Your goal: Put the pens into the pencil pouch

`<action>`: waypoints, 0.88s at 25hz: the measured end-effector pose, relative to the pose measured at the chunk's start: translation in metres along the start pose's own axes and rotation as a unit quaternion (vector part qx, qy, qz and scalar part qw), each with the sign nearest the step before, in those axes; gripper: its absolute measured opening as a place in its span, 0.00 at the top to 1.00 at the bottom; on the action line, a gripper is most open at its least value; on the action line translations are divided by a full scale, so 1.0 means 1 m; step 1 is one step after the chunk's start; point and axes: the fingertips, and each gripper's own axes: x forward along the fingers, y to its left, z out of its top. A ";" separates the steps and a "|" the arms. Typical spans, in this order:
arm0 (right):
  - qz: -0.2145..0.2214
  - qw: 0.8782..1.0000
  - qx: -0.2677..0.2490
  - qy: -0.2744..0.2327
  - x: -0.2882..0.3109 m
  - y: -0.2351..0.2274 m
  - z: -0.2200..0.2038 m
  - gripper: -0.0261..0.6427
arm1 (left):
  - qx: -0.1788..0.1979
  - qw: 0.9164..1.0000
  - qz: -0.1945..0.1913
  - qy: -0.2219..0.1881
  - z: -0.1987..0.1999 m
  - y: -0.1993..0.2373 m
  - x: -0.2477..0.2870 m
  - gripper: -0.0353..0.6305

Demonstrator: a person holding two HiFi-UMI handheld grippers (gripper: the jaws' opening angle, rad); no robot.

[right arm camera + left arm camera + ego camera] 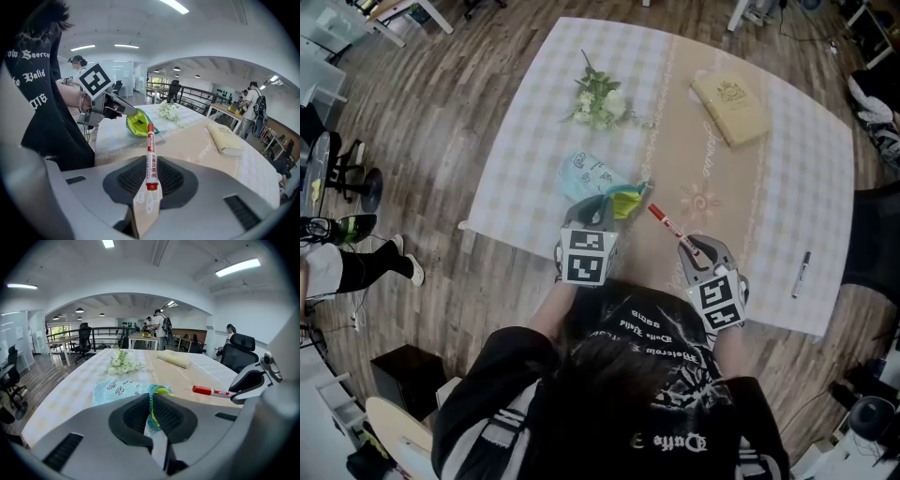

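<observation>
Two tongs are at work over a counter draped in a pale checked cloth with a tan runner down its middle. The left tongs are closed on the teal zipper edge of a light-blue fabric pencil pouch. They hold that edge up off the cloth, so the yellow-green lining shows at the mouth. The rest of the pouch lies flat on the counter, its printed side up.

The right tongs grip a white marker pen with red cap and red end by its rear end. The pen sticks straight out past the tips and points at the raised mouth of the pouch. Its front end is just beside the opening and not inside it.

A slim black pen lies on the cloth near the counter's right edge, well apart from both tongs. Farther back, a small bunch of white flowers with green leaves lies beyond the pouch. A cream-yellow closed book rests at an angle to its right.
</observation>
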 end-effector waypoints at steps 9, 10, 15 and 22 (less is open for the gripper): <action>0.040 0.998 -0.039 0.003 0.020 0.017 0.013 0.84 | 0.009 1.000 -0.015 0.011 0.002 -0.022 -0.008 0.89; 0.044 0.998 -0.042 0.007 0.024 0.018 0.013 0.84 | 0.009 1.000 -0.019 0.011 0.002 -0.025 -0.009 0.89; 0.053 0.997 -0.050 0.015 0.040 0.021 0.014 0.84 | 0.017 0.999 -0.035 0.015 0.000 -0.036 -0.011 0.89; 0.074 0.997 -0.036 -0.001 0.059 0.023 0.030 0.84 | 0.016 0.998 -0.060 0.008 0.001 -0.040 -0.014 0.89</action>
